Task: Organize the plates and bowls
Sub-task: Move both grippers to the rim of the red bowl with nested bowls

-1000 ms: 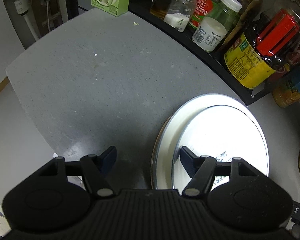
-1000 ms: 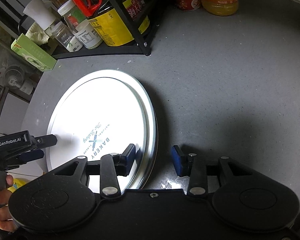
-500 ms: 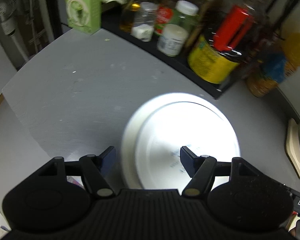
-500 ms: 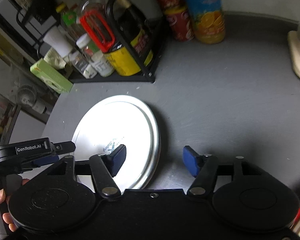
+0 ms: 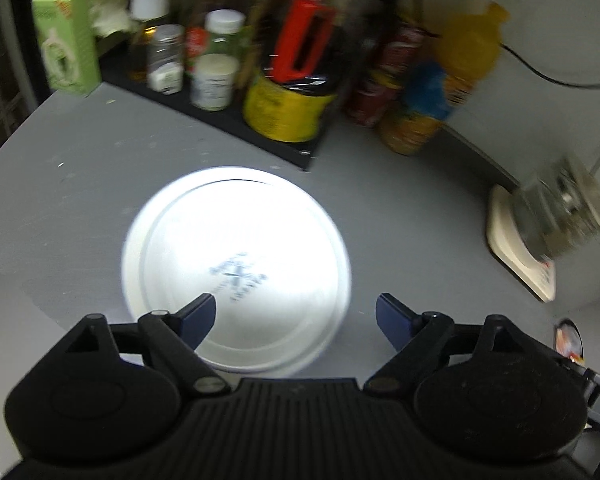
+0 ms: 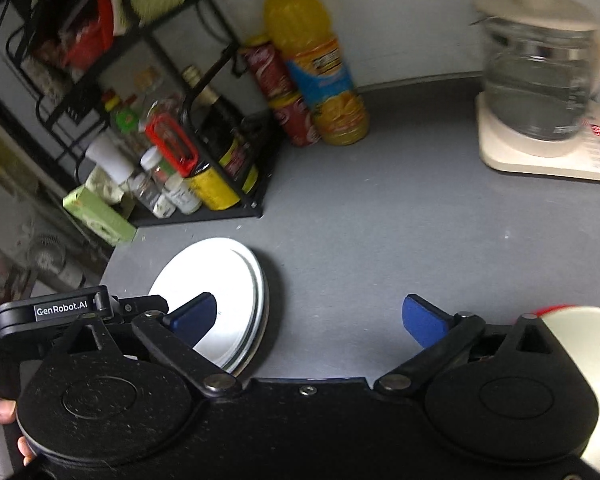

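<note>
Both my left fingers (image 5: 295, 311) and right fingers (image 6: 308, 316) are spreading, empty, and lifting away; the stacked round white plates (image 5: 236, 268) are lying released on the grey counter (image 5: 400, 216), at twelve o'clock of my left fingers.

Your left gripper (image 5: 296, 312) and right gripper (image 6: 308, 318) both point steeply downward, jaws just opened wide, nothing between them.

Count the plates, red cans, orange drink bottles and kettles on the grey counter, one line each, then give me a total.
Plates: 2, stacked
Red cans: 2, one on the other
Orange drink bottles: 1
Kettles: 1, glass, on its base
Total: 6
</note>
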{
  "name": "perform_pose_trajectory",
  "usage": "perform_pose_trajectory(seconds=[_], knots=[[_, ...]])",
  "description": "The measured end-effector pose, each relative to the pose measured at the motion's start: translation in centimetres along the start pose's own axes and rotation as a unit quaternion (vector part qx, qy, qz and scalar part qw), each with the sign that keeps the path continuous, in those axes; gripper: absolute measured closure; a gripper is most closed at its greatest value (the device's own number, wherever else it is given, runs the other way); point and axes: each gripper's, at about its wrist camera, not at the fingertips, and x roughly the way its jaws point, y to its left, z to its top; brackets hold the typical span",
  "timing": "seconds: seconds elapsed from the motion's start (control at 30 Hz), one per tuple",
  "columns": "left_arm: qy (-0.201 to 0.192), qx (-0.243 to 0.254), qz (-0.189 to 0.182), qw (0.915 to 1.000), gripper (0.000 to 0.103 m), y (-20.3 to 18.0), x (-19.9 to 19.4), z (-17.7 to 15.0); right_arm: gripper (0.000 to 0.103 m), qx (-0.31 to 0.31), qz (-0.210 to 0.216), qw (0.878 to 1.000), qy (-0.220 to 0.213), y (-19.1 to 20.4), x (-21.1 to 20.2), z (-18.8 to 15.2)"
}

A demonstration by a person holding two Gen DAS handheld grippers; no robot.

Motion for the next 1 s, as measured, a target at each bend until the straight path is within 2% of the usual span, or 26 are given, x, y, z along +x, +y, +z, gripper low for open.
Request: perform_pose_trajectory(seconds=[0.3, 0.5, 1.0], knots=[[0.003, 0.053, -0.037, 0.9979, 0.015, -4.7, -0.9, -1.6, 0.000, 0.037, -0.016, 0.998, -0.041, -2.8, -4.2, -1.2], [0.001, 0.067, -0.058, 0.9960, 0.015, -7.4, -1.1, -2.5, 0.000, 0.059, -0.035, 0.995, -0.066, -4.6, -7.1, -2.0], [0.045, 0.158, -0.124, 0.9787, 0.015, -16.5, 0.6, -4.4, 0.000, 0.123, -0.097, 0.983, -0.098, -10.2, -11.7, -4.0]])
